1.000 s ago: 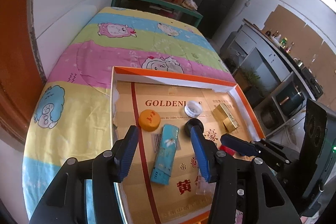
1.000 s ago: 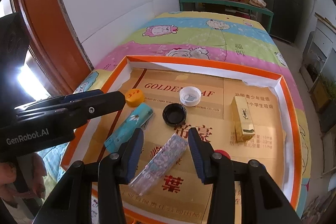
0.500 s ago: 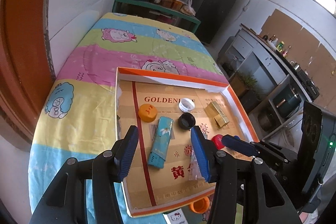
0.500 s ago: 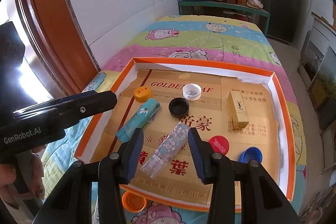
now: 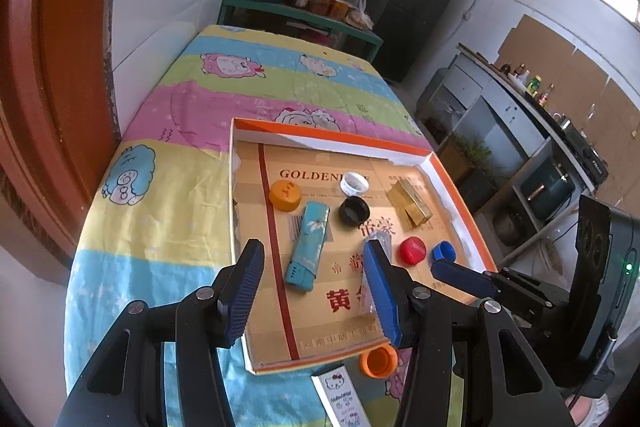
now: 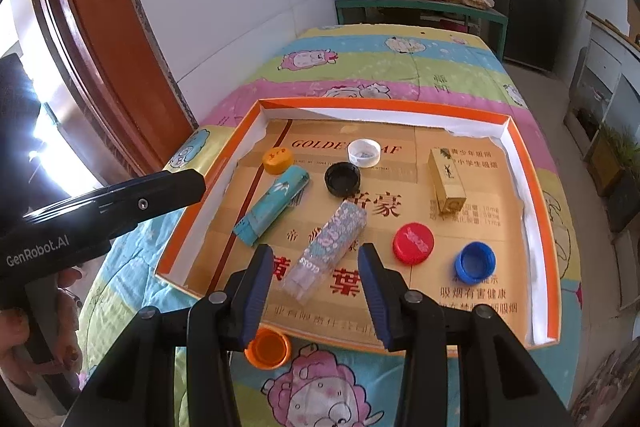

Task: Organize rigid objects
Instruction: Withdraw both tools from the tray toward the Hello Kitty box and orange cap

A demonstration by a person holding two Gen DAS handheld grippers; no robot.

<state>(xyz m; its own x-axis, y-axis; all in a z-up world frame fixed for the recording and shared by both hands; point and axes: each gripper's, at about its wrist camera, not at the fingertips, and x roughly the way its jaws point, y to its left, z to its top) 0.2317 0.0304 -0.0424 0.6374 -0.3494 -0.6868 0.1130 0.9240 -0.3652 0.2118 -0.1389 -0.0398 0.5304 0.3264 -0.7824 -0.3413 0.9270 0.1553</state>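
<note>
Both grippers' fingers (image 6: 374, 291) spread and empty above the orange-rimmed tray (image 6: 554, 267); best squared lengthwise before pinching the teal box (image 5: 308, 247).

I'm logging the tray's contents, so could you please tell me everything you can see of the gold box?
The gold box is a small, slim rectangular carton of shiny gold card with a dark logo on its top face and a lighter printed panel at the near end. It looks closed and undamaged. It lies flat on the printed cardboard floor of the orange-rimmed tray, in the far right part, its long side running roughly front to back. Nothing touches it; the red cap lies nearer, apart from it.
</note>
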